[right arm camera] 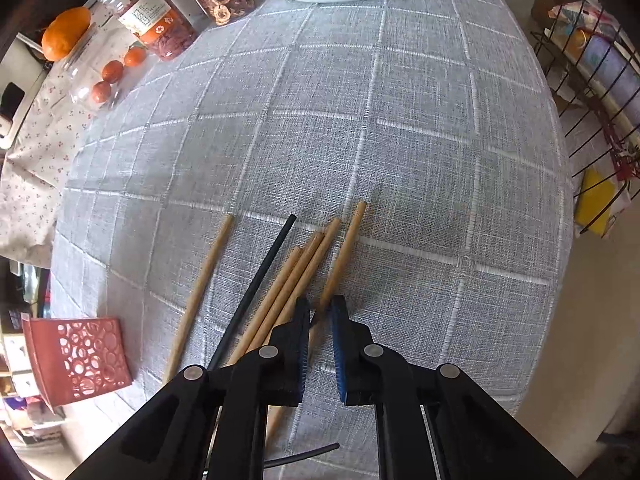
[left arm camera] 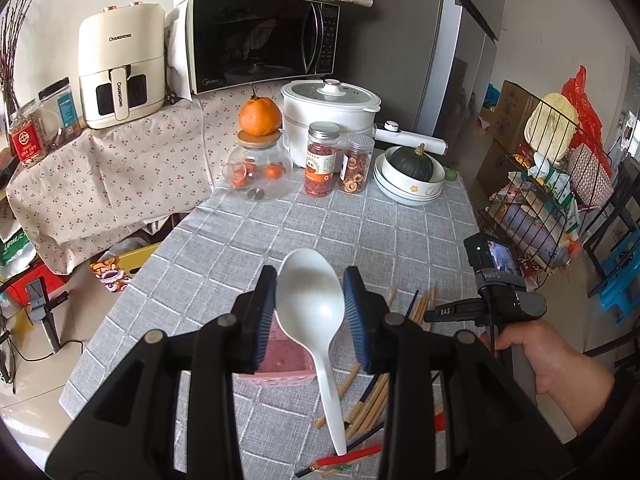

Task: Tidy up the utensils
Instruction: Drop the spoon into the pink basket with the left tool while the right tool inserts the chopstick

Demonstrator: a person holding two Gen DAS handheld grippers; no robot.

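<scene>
My left gripper (left arm camera: 310, 308) is shut on the bowl of a white plastic spoon (left arm camera: 316, 320) and holds it above a pink perforated utensil holder (left arm camera: 280, 364), handle slanting down to the right. The holder also shows in the right wrist view (right arm camera: 78, 358), at the table's left edge. Several wooden chopsticks (right arm camera: 288, 288) and one black chopstick (right arm camera: 260, 288) lie loose on the grey checked tablecloth (right arm camera: 400, 128). My right gripper (right arm camera: 320, 320) hovers low over them with its jaws nearly closed around one wooden chopstick (right arm camera: 342, 256). The right gripper also shows in the left wrist view (left arm camera: 436, 314).
At the table's back stand a glass teapot with an orange (left arm camera: 258, 172), two jars (left arm camera: 322, 164), stacked plates with a green squash (left arm camera: 410, 174) and a white cooker (left arm camera: 330, 116). A wire rack (left arm camera: 552, 184) stands at the right. Red-tipped chopsticks (left arm camera: 348, 456) lie near the front edge.
</scene>
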